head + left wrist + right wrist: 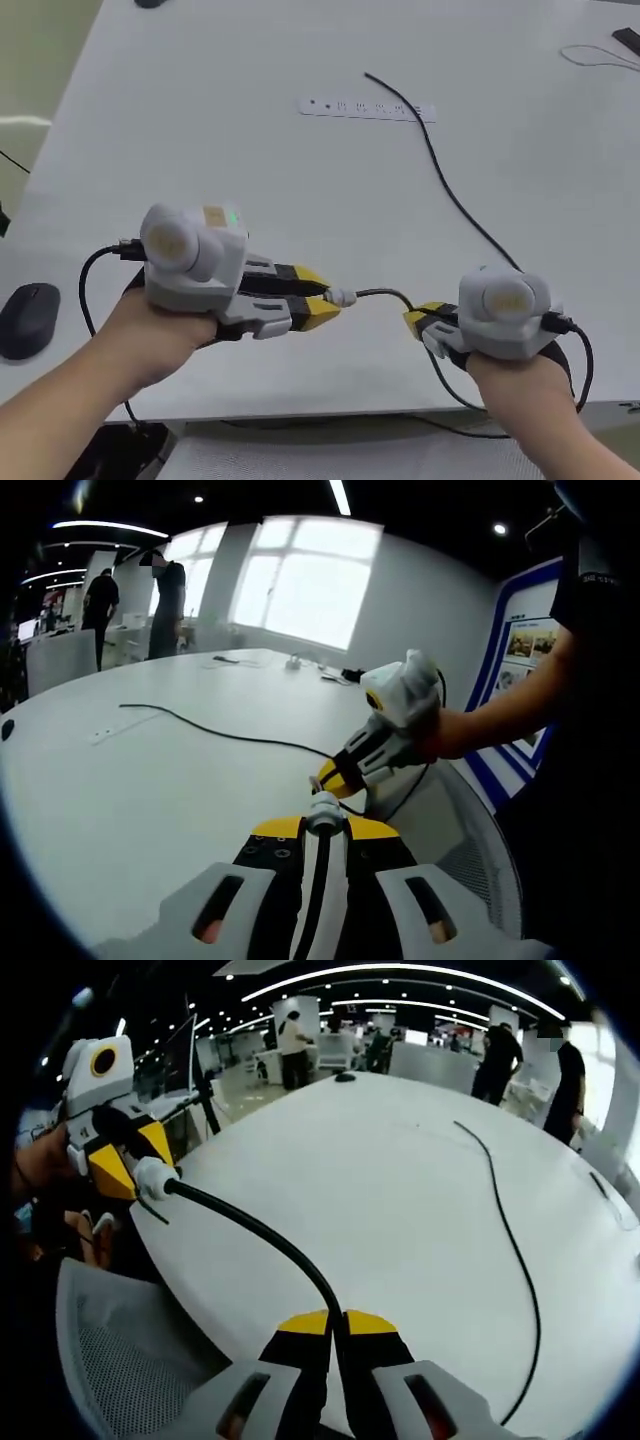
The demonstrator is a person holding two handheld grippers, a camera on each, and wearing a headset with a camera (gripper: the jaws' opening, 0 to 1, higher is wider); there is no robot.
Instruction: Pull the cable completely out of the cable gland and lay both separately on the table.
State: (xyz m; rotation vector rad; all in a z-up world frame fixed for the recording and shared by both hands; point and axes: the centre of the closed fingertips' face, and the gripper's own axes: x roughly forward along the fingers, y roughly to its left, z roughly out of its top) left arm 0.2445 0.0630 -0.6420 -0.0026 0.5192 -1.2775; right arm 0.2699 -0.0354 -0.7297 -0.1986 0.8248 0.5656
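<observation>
By the table's (pixel 300 170) near edge the left gripper (pixel 322 297) has its jaws clamped on the gland (pixel 342 297) as an anchor, while the right gripper (pixel 417 320), jaws pinching the cable (pixel 385 293), looks set to draw it out.

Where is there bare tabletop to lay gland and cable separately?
Free: white tabletop between the black computer mouse, white power strip and long black cord; also right of that cord. Crowded: near edge, by left gripper and right gripper.
</observation>
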